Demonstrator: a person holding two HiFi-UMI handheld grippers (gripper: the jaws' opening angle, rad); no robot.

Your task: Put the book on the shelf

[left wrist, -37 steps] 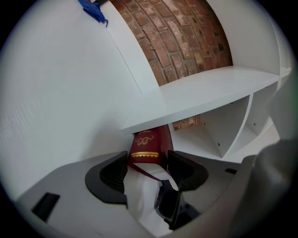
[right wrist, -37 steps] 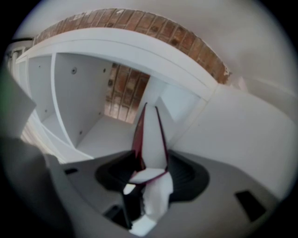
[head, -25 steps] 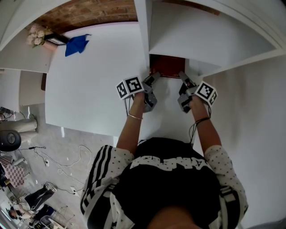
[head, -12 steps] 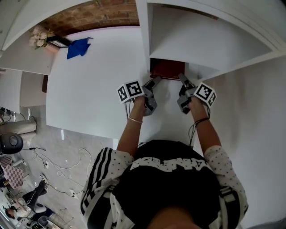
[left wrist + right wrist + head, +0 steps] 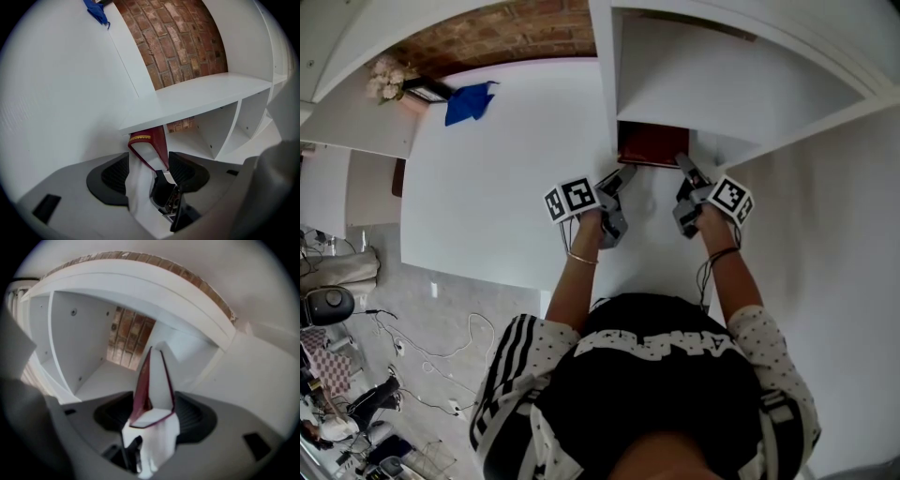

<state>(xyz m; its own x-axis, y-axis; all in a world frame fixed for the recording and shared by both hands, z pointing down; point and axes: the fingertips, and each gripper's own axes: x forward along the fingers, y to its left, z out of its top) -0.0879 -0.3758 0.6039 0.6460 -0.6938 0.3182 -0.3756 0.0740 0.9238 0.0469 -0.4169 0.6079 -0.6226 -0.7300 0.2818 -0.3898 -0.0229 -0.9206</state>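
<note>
**Book.** The dark red book (image 5: pixel 653 144) lies flat in the lowest bay of the shelf (image 5: pixel 722 89), just beside the bay's left upright. Its far part is under the board above. Its near edge projects slightly out of the bay mouth toward me.

**Left gripper.** My left gripper (image 5: pixel 621 176) is at the bay mouth, at the book's near left corner. Its jaws stand apart. In the left gripper view only the corner of the book, with a gold band on the spine, reaches in between them. That corner sits close to one pad (image 5: pixel 187 171), and I cannot tell whether they touch. The other pad is clear of the book, so this gripper has no hold on it.

**Right gripper.** My right gripper (image 5: pixel 685 169) is at the bay mouth, at the book's near right corner. Its jaws have just been opening and now stand wide. The right gripper view shows the book's end between them, red covers around a white page block. Each pad is just beside a cover, and neither visibly presses on it.

**Surroundings.** A brick wall (image 5: pixel 178 42) shows through the shelf's open back. A blue cloth (image 5: pixel 467 101) lies on the white top (image 5: pixel 506 187), well to the left of the shelf. Both grippers are close in front of the shelf, one at each side of the book.
</note>
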